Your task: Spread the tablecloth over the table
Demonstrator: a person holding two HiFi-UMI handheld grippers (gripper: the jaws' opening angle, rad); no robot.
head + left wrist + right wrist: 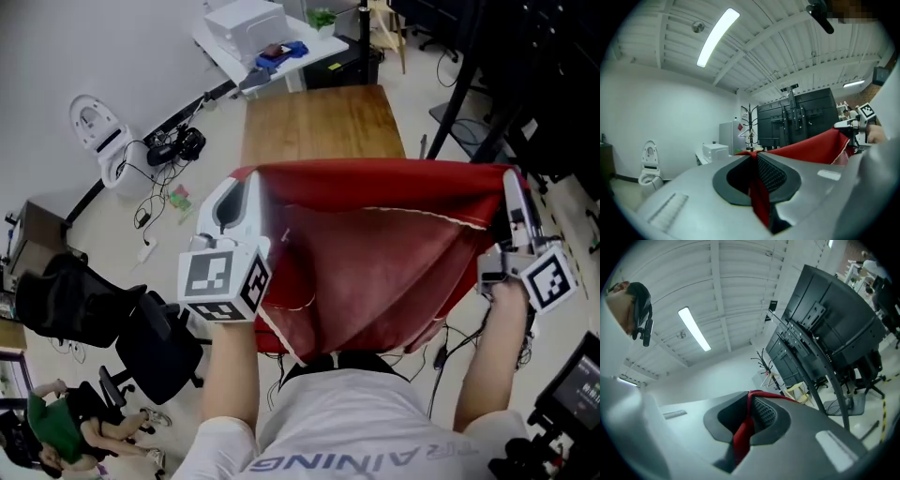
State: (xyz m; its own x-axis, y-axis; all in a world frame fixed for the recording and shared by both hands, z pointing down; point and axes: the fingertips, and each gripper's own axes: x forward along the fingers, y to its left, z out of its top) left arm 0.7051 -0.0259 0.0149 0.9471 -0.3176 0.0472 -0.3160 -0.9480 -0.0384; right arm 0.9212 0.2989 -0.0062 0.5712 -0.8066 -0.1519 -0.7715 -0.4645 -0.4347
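Bright, even light from a ceiling strip lamp; both gripper views bend strongly, with dark corners.

Cannot see the near part of the wooden table behind the held-up red tablecloth, nor that cloth's lower end behind the person's shirt, and cannot tell apart the small things on the white desk by the top edge.

red tablecloth, pale hem stitching; brown wood-grain table; white toilet; black office chair.
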